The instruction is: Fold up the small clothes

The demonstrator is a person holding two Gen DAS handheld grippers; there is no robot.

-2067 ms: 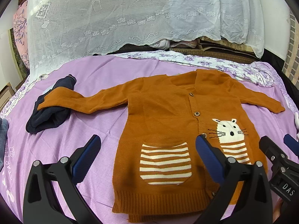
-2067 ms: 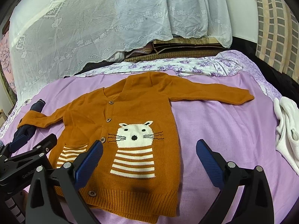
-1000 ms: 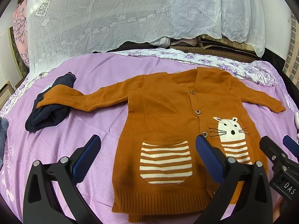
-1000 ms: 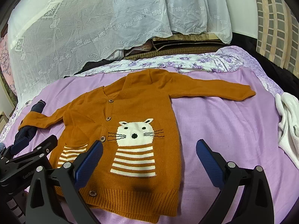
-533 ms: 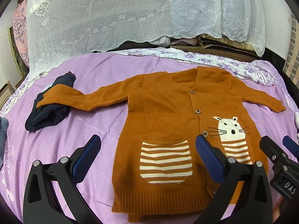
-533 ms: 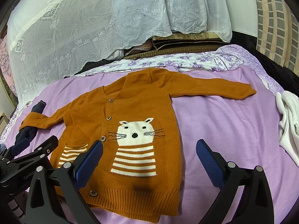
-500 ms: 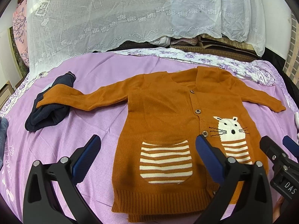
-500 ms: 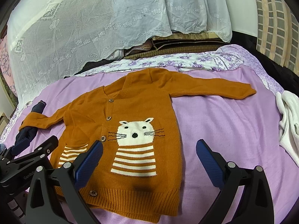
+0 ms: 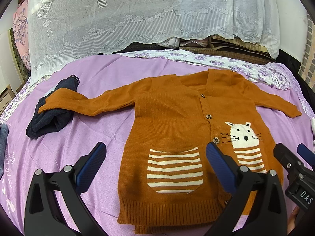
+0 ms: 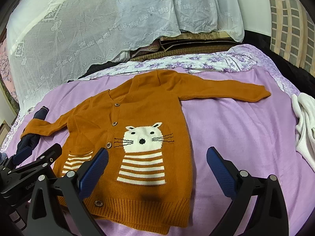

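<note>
An orange knitted cardigan point(image 9: 173, 122) with a white cat face and a striped pocket lies flat, face up, on the purple bedspread point(image 9: 102, 78), both sleeves spread out. It also shows in the right wrist view point(image 10: 141, 118). Its left sleeve end rests on a dark navy garment point(image 9: 51, 116). My left gripper point(image 9: 155, 157) is open and empty, hovering above the hem near the striped pocket. My right gripper point(image 10: 157, 159) is open and empty, hovering above the hem near the cat. Each gripper shows at the edge of the other's view.
A white garment point(image 10: 305, 123) lies at the right edge of the bedspread point(image 10: 246, 129). A white lace cover point(image 9: 137, 13) drapes over the piled bedding at the back. A floral sheet point(image 9: 216, 61) runs along the far edge. A grey-blue cloth point(image 9: 3, 139) shows at far left.
Both grippers have drifted slightly; the cardigan sits a little differently in each view. Nothing was taken hold of, and the clothes have not moved.
</note>
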